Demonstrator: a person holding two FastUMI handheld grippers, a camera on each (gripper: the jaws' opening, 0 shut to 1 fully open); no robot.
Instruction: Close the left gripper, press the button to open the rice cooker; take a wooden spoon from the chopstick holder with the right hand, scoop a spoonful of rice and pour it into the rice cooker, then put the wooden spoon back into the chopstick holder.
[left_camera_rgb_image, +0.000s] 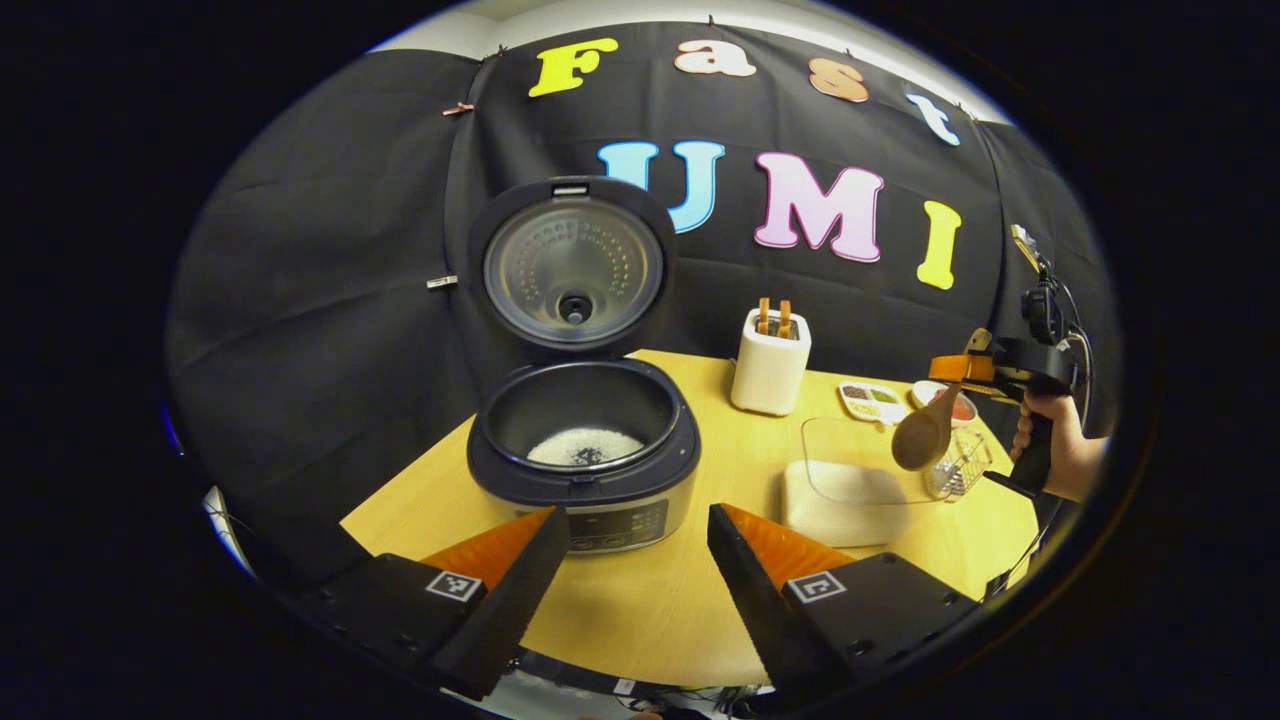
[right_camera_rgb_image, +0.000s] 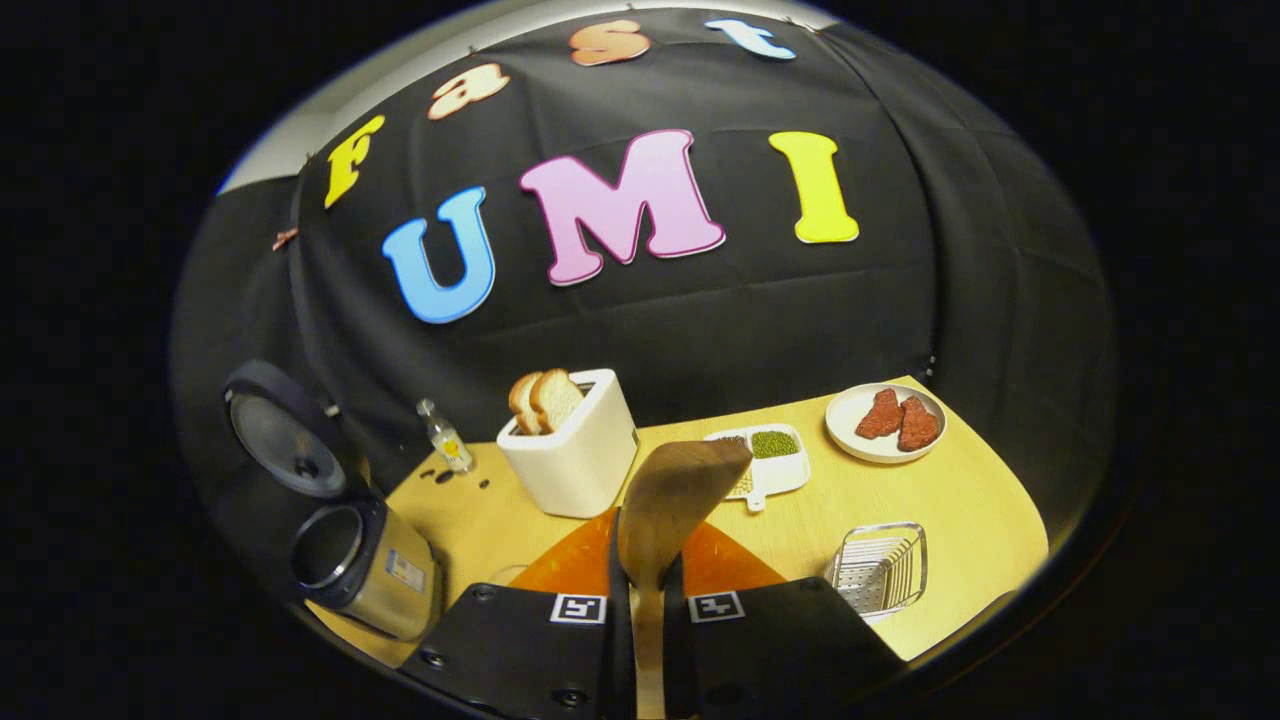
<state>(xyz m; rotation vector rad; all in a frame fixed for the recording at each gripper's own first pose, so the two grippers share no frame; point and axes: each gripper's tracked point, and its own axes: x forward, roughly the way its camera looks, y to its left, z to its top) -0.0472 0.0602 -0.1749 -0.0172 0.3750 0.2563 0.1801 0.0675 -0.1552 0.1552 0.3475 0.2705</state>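
The rice cooker (left_camera_rgb_image: 585, 450) stands open with its lid (left_camera_rgb_image: 572, 265) upright, and white rice lies in its pot. My left gripper (left_camera_rgb_image: 632, 515) is open just in front of the cooker's control panel, holding nothing. At the right, a hand holds my right gripper (left_camera_rgb_image: 965, 368), which is shut on the wooden spoon (left_camera_rgb_image: 925, 435). The spoon's bowl hangs above the clear rice container (left_camera_rgb_image: 850, 480) and the wire chopstick holder (left_camera_rgb_image: 960, 465). In the right gripper view, the gripper (right_camera_rgb_image: 650, 530) clamps the spoon (right_camera_rgb_image: 680, 490) by its handle, with the holder (right_camera_rgb_image: 880, 565) below right and the cooker (right_camera_rgb_image: 345, 545) far left.
A white toaster (left_camera_rgb_image: 770, 365) with bread slices stands behind the cooker's right side. A divided dish of grains (right_camera_rgb_image: 765, 460), a plate of meat (right_camera_rgb_image: 885, 420) and a small bottle (right_camera_rgb_image: 445, 440) sit near the wooden table's (left_camera_rgb_image: 660, 610) back edge.
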